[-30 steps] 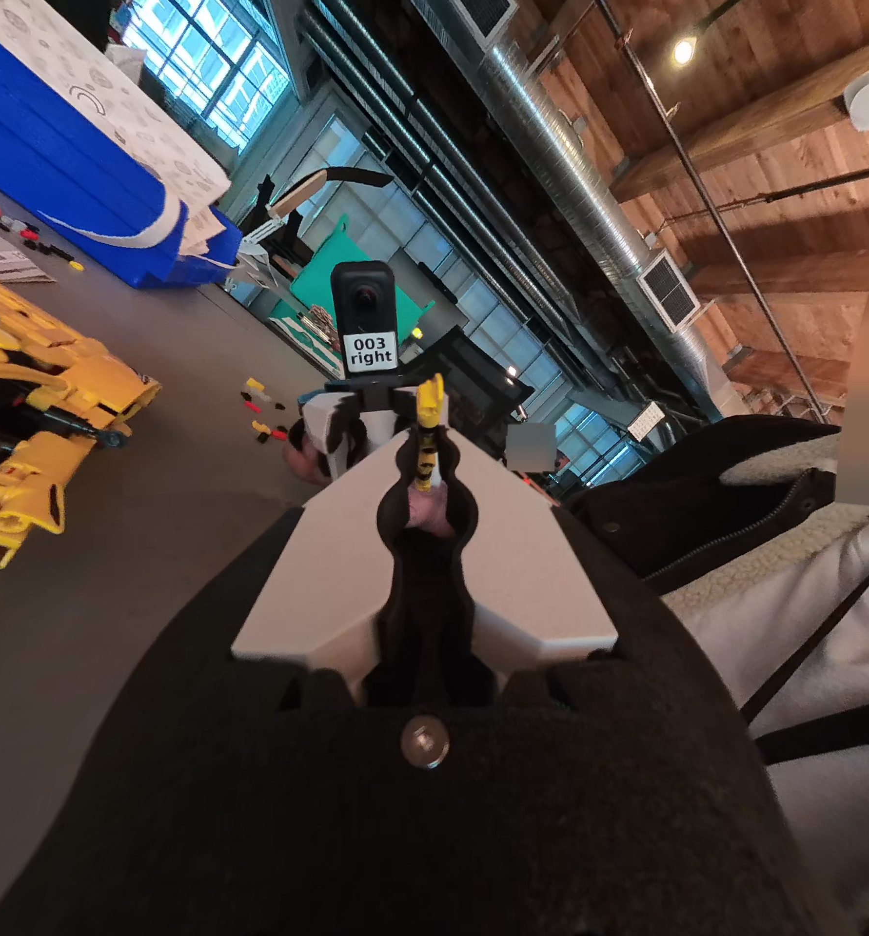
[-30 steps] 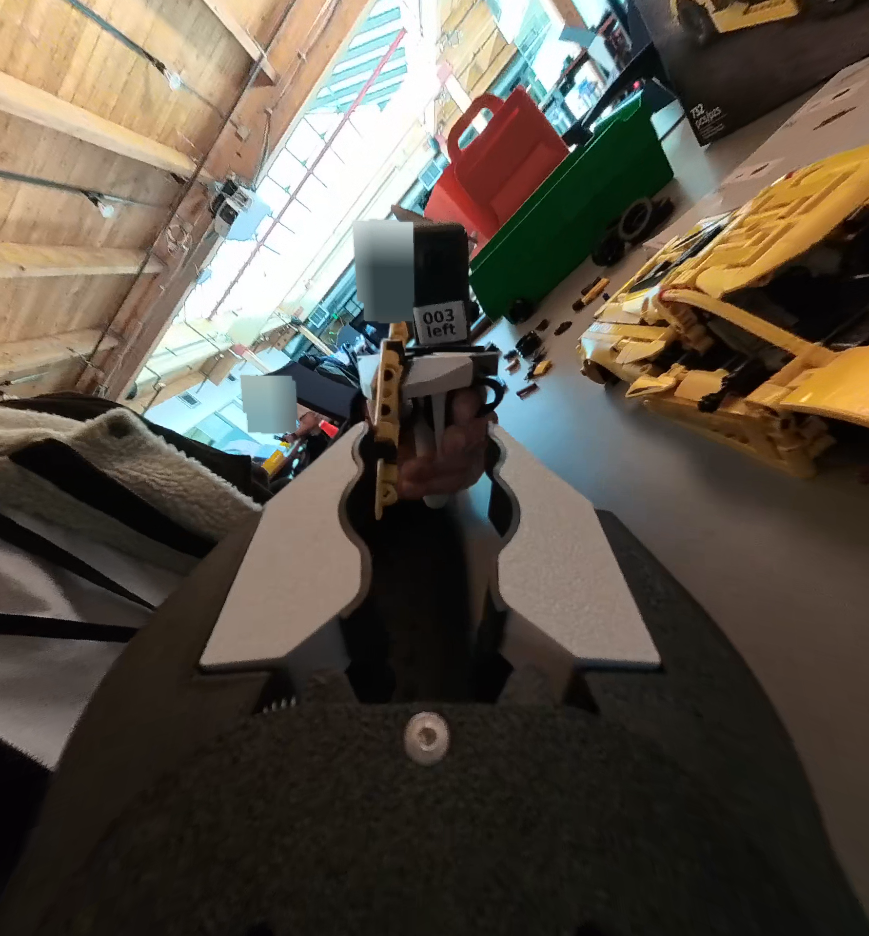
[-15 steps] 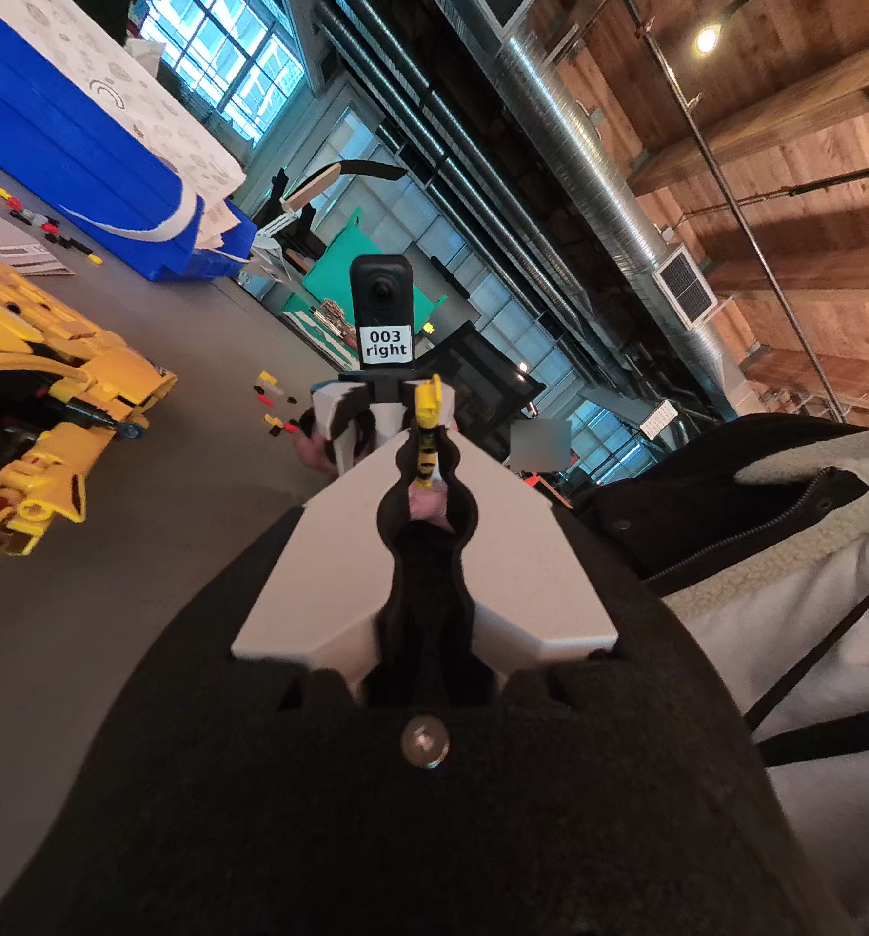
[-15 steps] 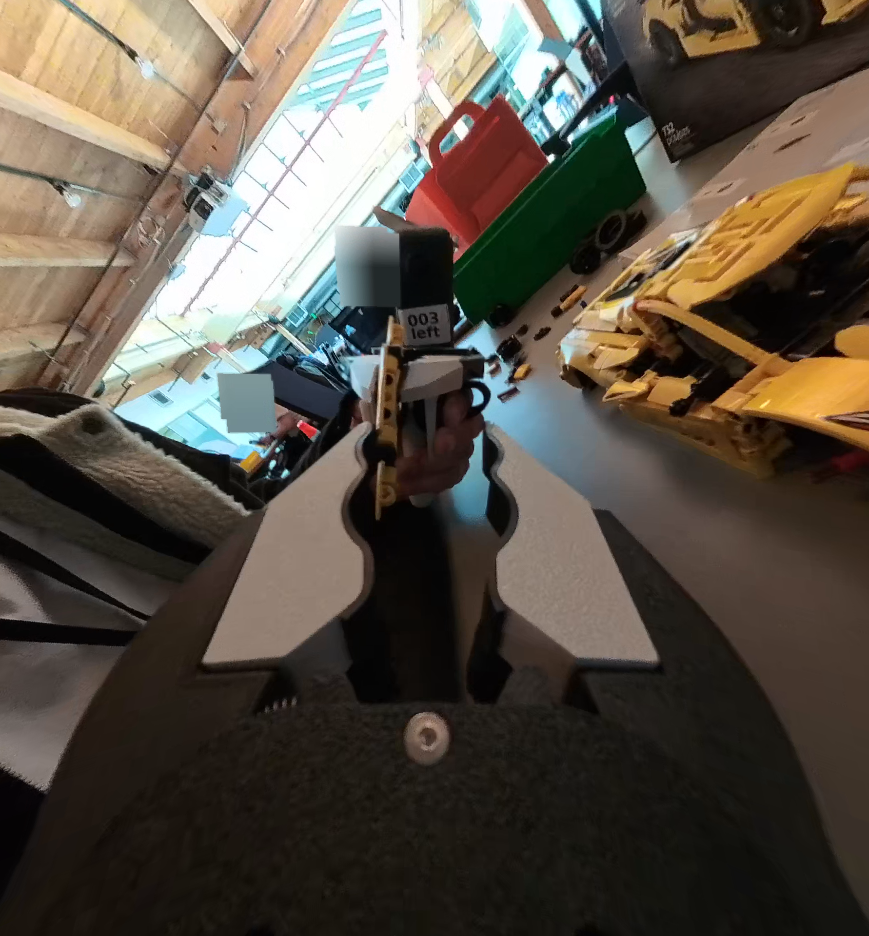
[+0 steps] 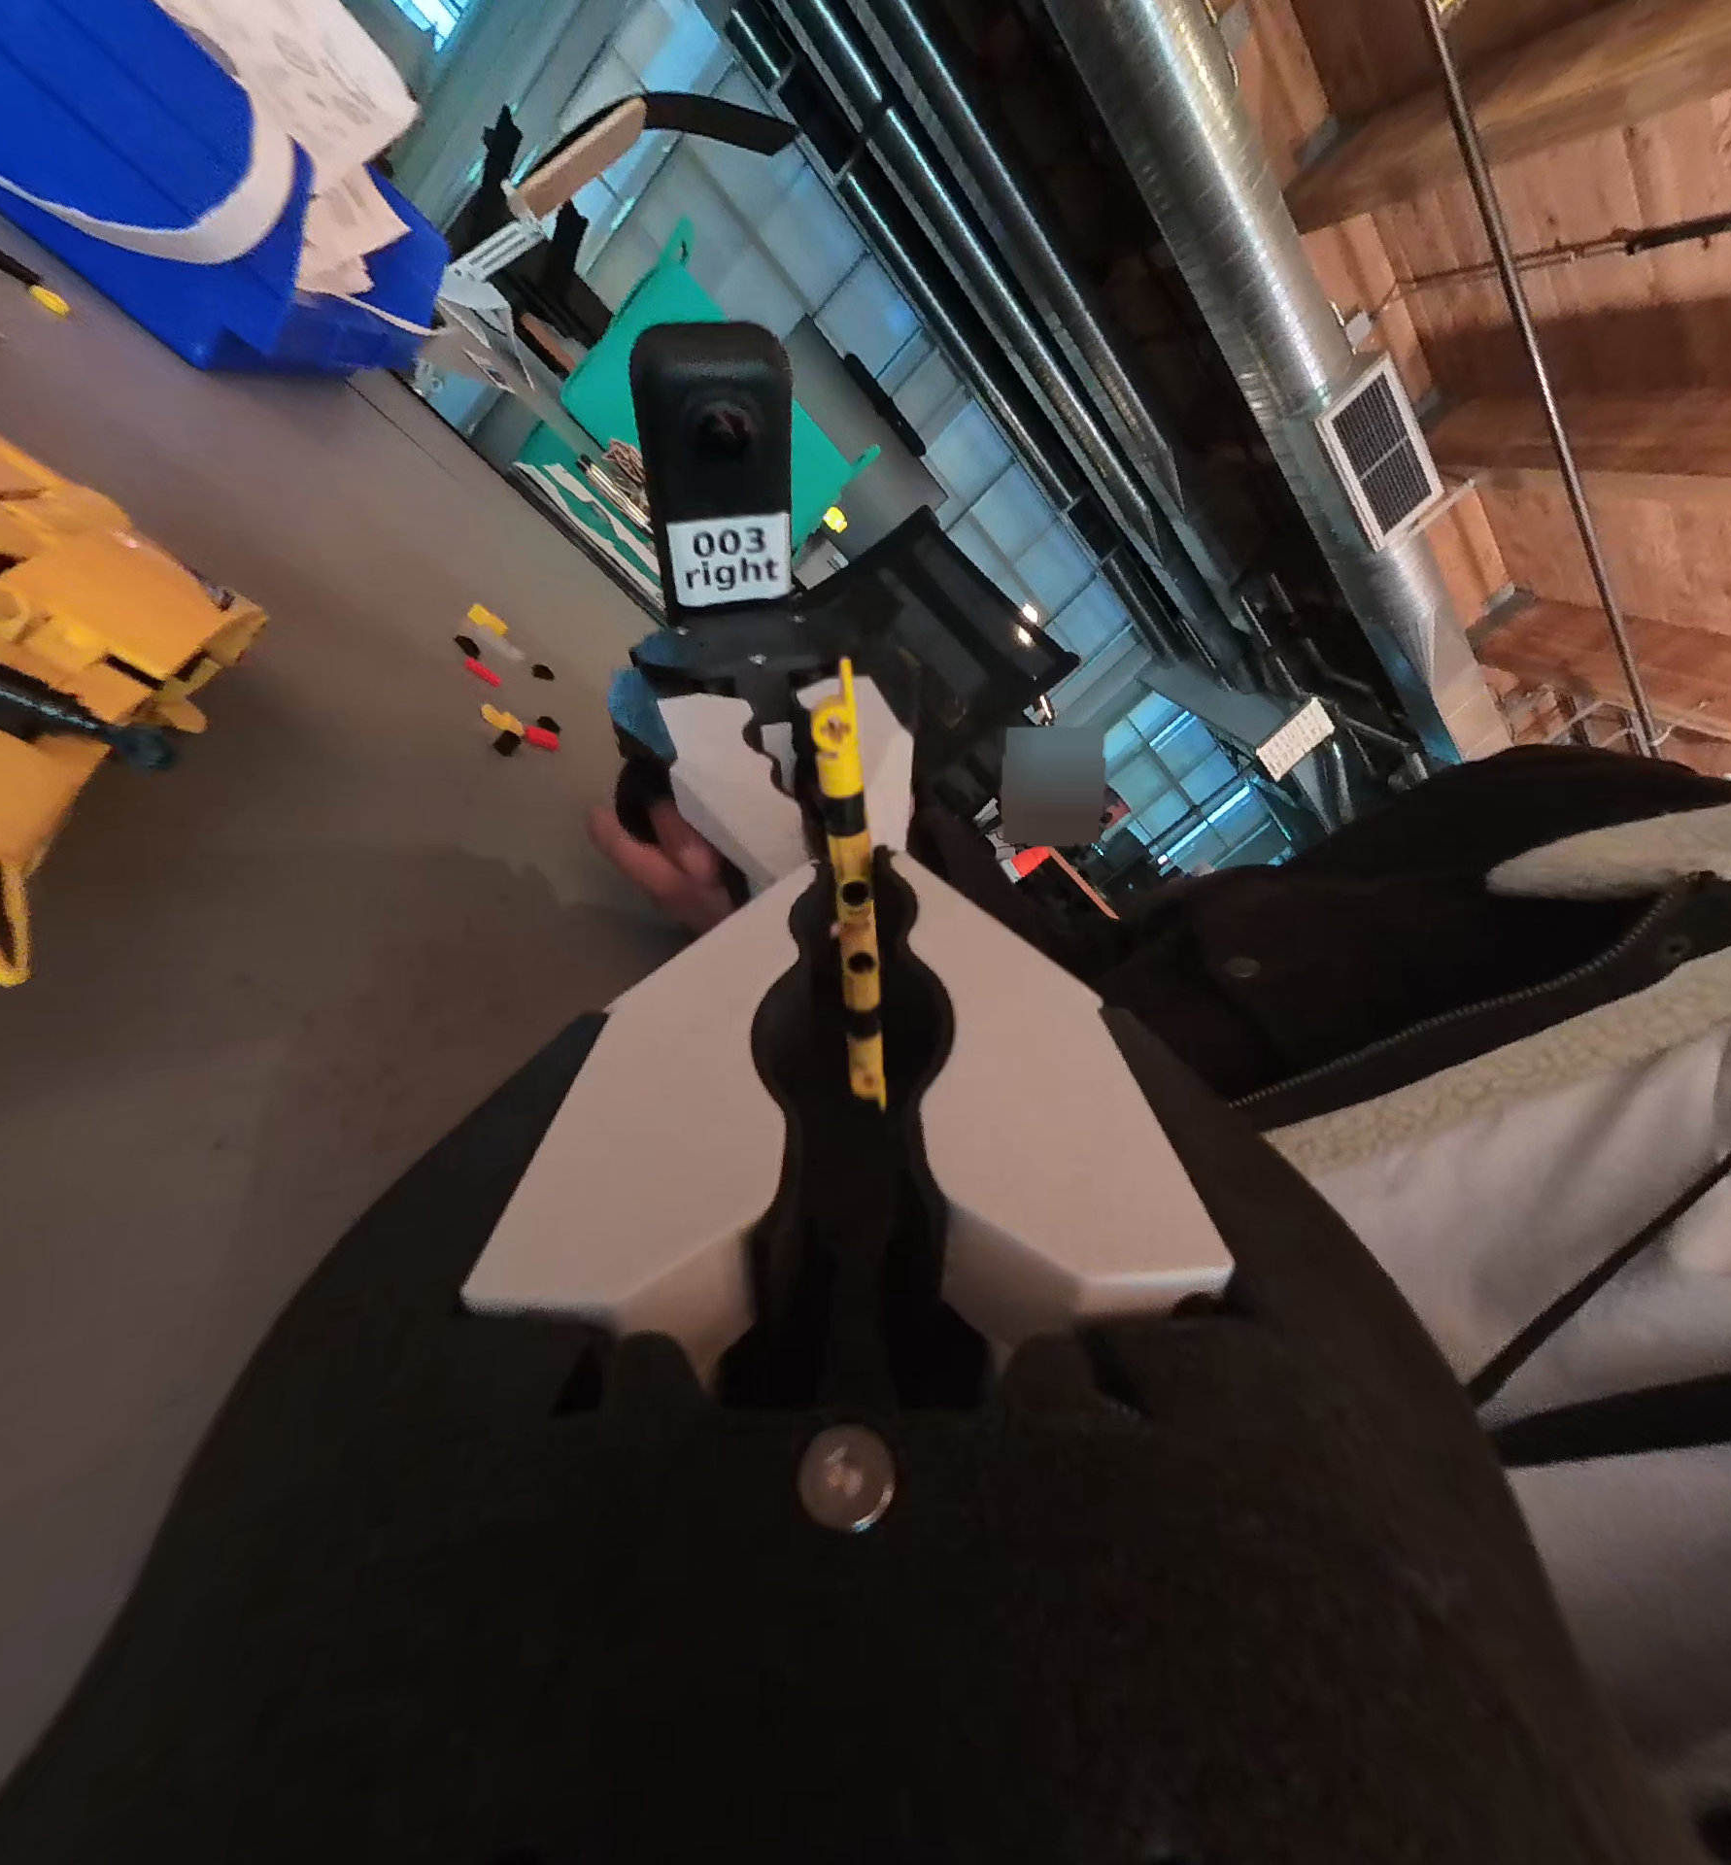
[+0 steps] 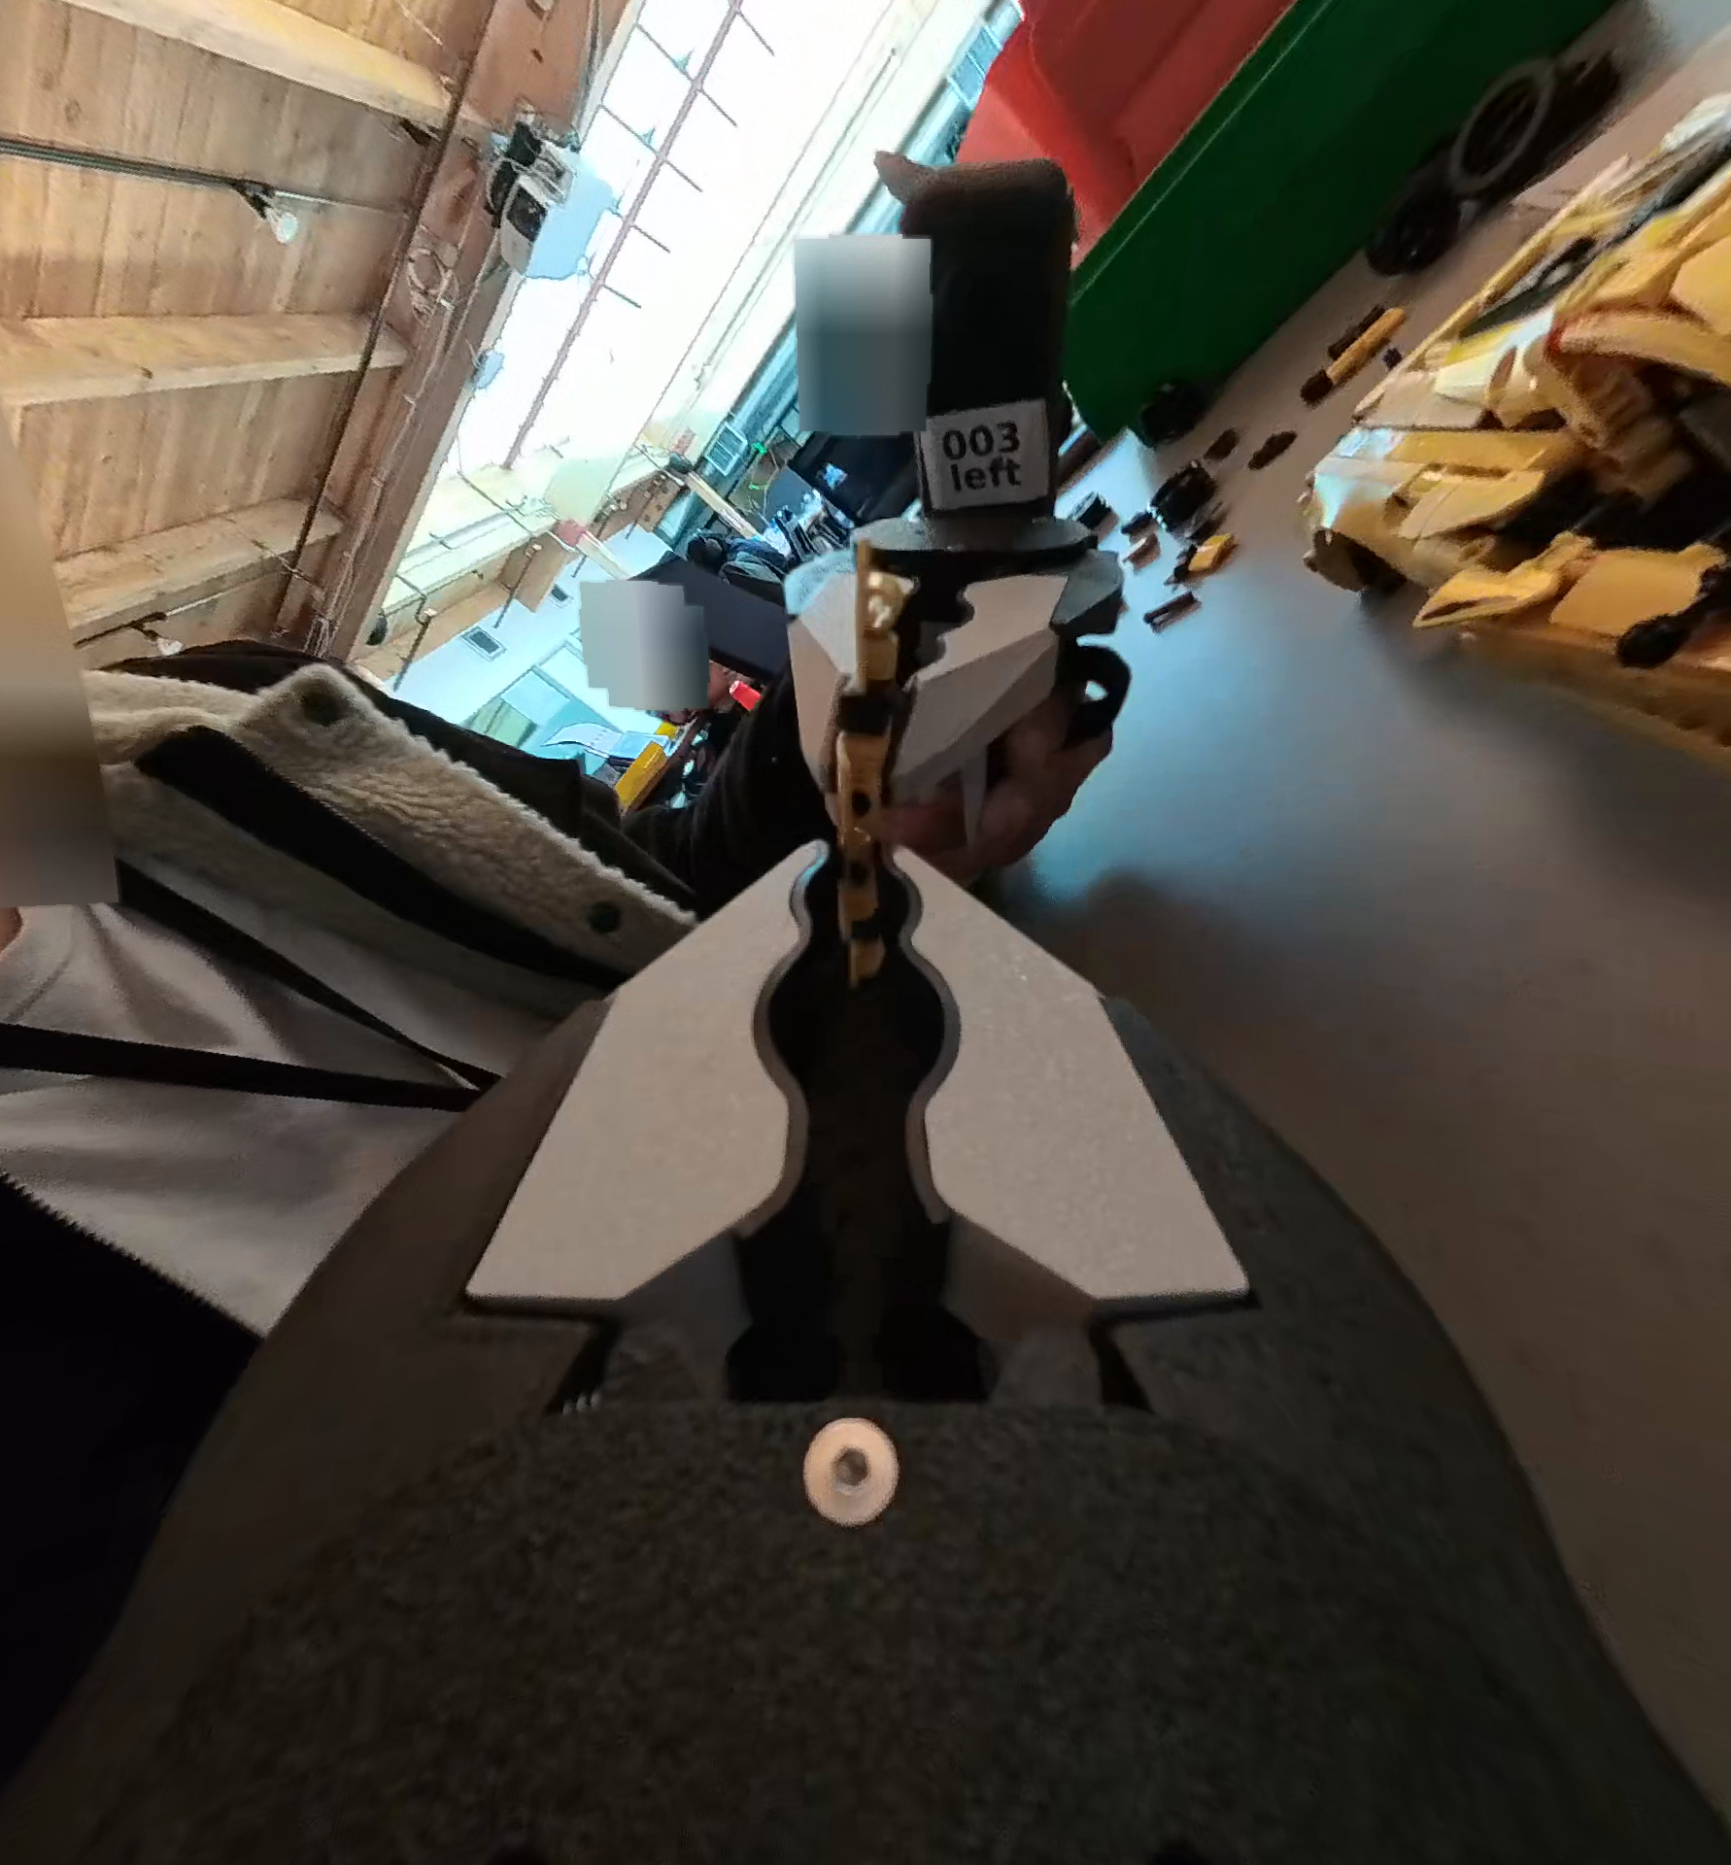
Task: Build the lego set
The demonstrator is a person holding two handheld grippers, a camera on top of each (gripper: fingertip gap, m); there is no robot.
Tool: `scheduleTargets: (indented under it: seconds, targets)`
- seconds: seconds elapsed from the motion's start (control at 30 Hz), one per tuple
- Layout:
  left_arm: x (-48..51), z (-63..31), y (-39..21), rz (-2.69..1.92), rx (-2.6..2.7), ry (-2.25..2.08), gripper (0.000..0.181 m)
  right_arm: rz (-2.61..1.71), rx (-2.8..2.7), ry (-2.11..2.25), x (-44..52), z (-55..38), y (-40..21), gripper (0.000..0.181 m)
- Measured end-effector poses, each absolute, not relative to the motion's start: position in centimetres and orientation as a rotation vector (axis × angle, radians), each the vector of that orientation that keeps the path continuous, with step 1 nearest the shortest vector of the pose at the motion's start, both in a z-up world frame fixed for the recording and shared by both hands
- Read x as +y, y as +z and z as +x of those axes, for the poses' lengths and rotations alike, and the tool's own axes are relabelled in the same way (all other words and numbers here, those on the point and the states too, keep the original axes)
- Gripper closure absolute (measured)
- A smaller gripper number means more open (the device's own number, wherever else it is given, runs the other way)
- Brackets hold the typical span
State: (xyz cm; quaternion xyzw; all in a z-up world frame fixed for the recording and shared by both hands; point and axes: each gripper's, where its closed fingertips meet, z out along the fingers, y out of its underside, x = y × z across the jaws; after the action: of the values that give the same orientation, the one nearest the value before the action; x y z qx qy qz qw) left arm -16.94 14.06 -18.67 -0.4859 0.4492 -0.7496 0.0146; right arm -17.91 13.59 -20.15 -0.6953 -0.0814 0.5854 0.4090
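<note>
A thin yellow lego beam with black pins [image 5: 853, 939] is held in the air between the two grippers, which face each other tip to tip. My left gripper [image 5: 849, 876] is shut on one end of it. My right gripper [image 6: 856, 863] is shut on the other end of the beam [image 6: 861, 767]. The right gripper also shows in the left wrist view [image 5: 801, 747], and the left gripper in the right wrist view [image 6: 902, 646]. The partly built yellow lego car [image 5: 44, 646] lies on the grey table, and it also shows in the right wrist view [image 6: 1598, 505].
Loose small lego pieces [image 5: 508, 686] lie on the table [image 5: 286, 908] beyond the car, and more show in the right wrist view [image 6: 1184, 545]. A blue bin [image 5: 135, 182] stands at the far left. A green bin [image 6: 1295, 202] and black wheels [image 6: 1507, 131] stand behind. The person's jacket [image 5: 1447, 1110] is close. Less than 4 cm separates the two grippers' tips.
The two grippers have moved closer together. The right gripper, open before, has shut on the free end of the yellow beam that the left gripper holds.
</note>
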Motion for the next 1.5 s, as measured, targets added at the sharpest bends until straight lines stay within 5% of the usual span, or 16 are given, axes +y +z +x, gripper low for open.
scheduleTargets:
  seconds: [0.27,0.57,1.2,1.5]
  targets:
    - [19.0,-16.3,-18.2,-1.586,1.048,-2.277,0.163,-1.641,0.194,1.281,17.2,-12.7,-20.2,0.176]
    - [14.7,-15.8,-19.9,-1.528,1.415,-2.021,0.163,-1.243,0.902,0.999,15.0,2.8,-22.2,0.176]
    - [13.4,-15.1,-20.9,-1.218,1.591,-1.521,0.169,-1.322,0.755,1.0,15.4,0.5,-20.8,0.176]
    - [17.3,-14.2,-22.9,-1.376,1.533,-1.283,0.139,-1.612,0.322,0.96,16.8,-7.6,-19.6,0.175]
